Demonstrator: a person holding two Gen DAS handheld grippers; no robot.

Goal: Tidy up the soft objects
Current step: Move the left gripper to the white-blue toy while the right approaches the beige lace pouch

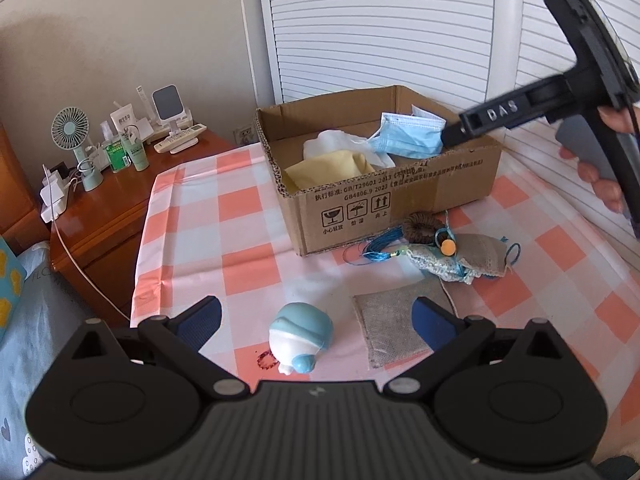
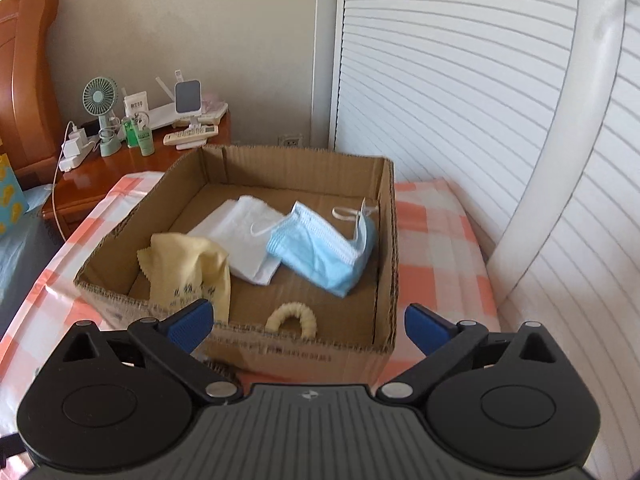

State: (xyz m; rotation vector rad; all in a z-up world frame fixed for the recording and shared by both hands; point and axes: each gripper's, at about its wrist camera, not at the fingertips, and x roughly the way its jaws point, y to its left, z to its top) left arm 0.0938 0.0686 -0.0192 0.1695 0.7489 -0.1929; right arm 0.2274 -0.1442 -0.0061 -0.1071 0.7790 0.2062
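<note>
Two hand-held grippers spread wide, right (image 2: pixel 308 324) above box (image 2: pixel 390 240), face mask (image 2: pixel 324 252) inside, ahead.

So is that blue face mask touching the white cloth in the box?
Touching. In the right wrist view the blue face mask lies overlapping the white cloth inside the cardboard box, its lower edge resting on the cloth with no gap visible.

Both wrist views toward shared cardboard box (image 1: pixel 360 200).
</note>
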